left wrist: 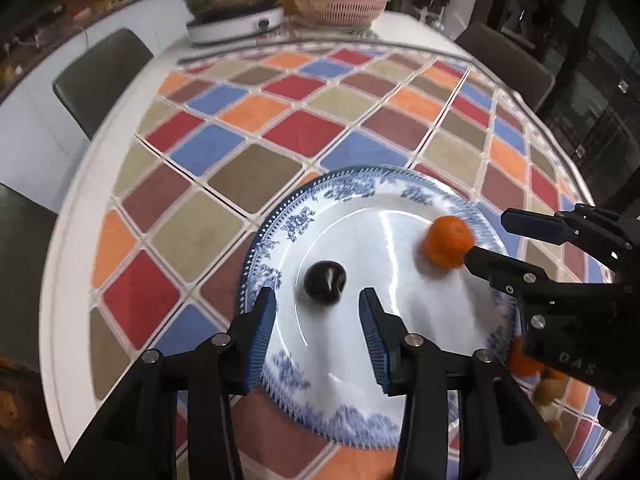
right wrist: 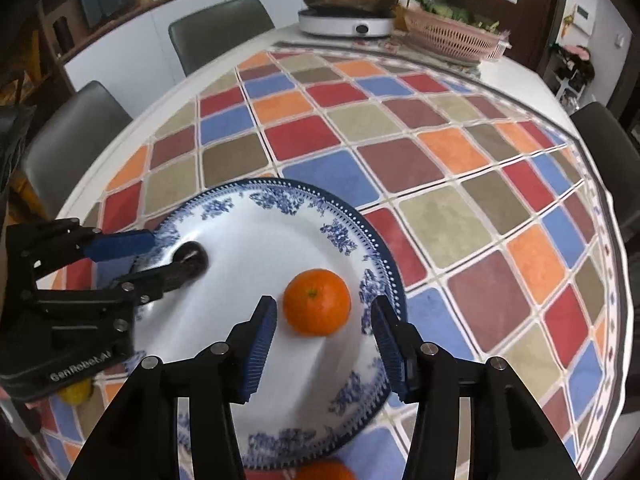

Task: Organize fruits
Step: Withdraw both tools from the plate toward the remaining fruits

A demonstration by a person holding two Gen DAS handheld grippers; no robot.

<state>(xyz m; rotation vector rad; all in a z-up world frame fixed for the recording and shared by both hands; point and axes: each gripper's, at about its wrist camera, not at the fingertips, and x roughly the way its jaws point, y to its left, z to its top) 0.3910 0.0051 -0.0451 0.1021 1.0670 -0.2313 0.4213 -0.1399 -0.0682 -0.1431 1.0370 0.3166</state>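
- i read this as the placing step: the dark plum [left wrist: 325, 285] and the mandarin [right wrist: 317, 302] both sit on the blue-patterned plate [right wrist: 280, 208].
- my left claw [left wrist: 318, 336] and right claw [right wrist: 325, 344] gape wide, holding nothing.
- next i'd fetch the orange fruit [right wrist: 326, 471] on the tabletop [right wrist: 440, 216] by the plate's near rim.

Dining room, checked tablecloth [right wrist: 400, 152]

Dark chairs [right wrist: 220, 28] drawn round white table [left wrist: 72, 240]; electric cooker [right wrist: 346, 20] and pink basket [right wrist: 452, 36] at far end; white wall [right wrist: 120, 60] behind, cluttered shelf above.
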